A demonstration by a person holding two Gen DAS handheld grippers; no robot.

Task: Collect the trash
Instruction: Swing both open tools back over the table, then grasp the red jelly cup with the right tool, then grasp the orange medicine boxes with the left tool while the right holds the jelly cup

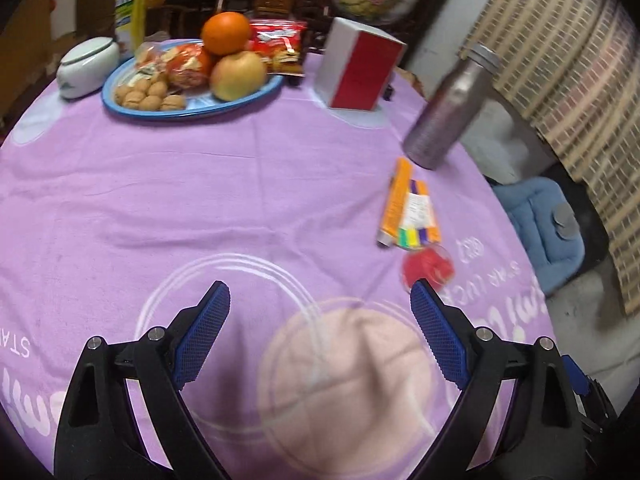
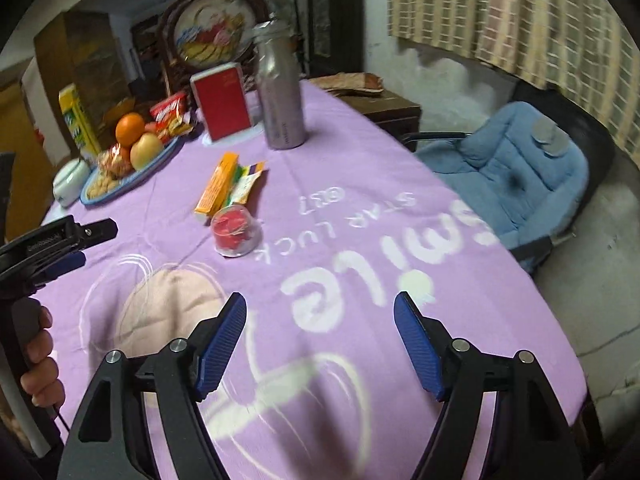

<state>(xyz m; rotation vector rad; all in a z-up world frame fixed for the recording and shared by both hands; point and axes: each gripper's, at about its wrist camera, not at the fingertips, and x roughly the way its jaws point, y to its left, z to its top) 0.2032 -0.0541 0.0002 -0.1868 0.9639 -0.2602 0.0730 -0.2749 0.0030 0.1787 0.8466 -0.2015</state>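
Note:
On the purple tablecloth lie an orange box, a striped wrapper beside it and a small clear cup with red contents. The same box, wrapper and cup show in the right wrist view. My left gripper is open and empty, low over the cloth, with the cup just beyond its right fingertip. My right gripper is open and empty, short of the cup. The left gripper also shows at the left edge of the right wrist view.
A silver bottle and a red and white box stand at the back. A blue plate holds fruit, nuts and snack packs. A white lidded dish sits far left. A blue-cushioned chair stands right of the table.

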